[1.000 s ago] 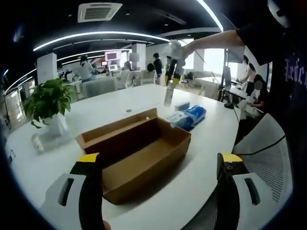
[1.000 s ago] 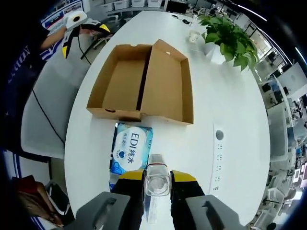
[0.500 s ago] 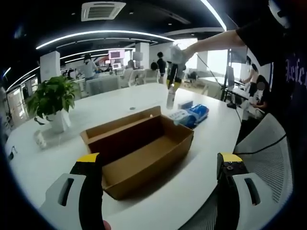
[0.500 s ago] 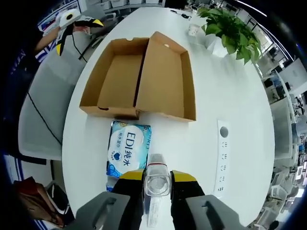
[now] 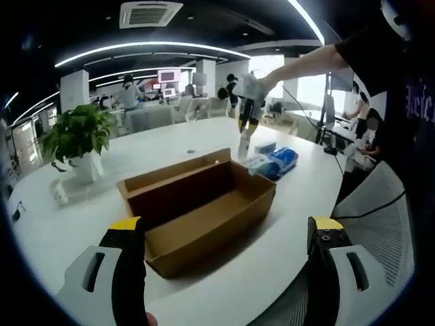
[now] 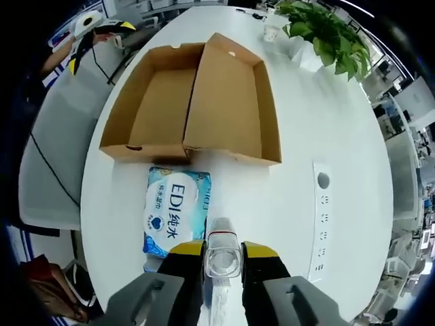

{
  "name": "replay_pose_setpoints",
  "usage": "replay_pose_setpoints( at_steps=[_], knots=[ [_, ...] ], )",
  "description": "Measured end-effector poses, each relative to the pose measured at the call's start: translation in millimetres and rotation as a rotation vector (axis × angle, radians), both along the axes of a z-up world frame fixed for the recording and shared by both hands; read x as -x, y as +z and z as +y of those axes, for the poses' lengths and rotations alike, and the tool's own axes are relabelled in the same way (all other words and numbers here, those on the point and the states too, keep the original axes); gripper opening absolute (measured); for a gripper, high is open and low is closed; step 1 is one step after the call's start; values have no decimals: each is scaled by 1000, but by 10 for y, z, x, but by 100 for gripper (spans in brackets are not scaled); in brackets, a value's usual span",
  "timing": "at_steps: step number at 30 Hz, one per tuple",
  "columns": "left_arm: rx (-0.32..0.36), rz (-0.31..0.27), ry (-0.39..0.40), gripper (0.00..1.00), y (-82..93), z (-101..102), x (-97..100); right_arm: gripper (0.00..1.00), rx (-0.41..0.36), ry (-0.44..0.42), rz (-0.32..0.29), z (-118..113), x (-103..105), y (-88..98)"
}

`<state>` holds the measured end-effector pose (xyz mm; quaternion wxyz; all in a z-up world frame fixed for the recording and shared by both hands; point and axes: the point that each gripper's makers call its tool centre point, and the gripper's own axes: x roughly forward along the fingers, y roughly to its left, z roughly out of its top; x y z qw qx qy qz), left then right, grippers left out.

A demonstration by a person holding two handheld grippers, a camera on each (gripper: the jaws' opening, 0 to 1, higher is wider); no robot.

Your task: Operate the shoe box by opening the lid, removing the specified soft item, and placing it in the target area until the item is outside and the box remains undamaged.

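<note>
Here, my right gripper (image 6: 223, 261) held a clear bottle (image 6: 223, 257) above the wipes pack (image 6: 173, 209); left fingers (image 5: 129, 272) wide; I judged a slow, upright set-down on the counter (image 6: 340, 136) beside the open shoe box (image 6: 194, 102) best.

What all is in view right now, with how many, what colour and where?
Shoe box: one, brown cardboard, open and empty, mid-table.
Wipes pack: one, blue and white, flat on the table beside the box.
Clear bottle: one, transparent, clamped in the right hand-held gripper above the table.
Potted plant: one, green in a white pot, far side of the table.
Table: one, white.
Mesh chair: one, white, at the table edge.
Left hand-held gripper: black with yellow tips, open, empty.
Right hand-held gripper: black and yellow, shut on the bottle.
</note>
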<state>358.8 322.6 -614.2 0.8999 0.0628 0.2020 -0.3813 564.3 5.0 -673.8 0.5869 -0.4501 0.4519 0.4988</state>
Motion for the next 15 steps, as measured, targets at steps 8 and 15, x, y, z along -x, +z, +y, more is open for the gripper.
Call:
replay_pose_setpoints(
  at_steps=[8,15],
  knots=[
    [5,3,6,99,-8,14,14,16,11,2,0,32,18,-121],
    [6,9,13,99,-30,45,30,16,14,-6,-4,78,11,-197]
  ],
)
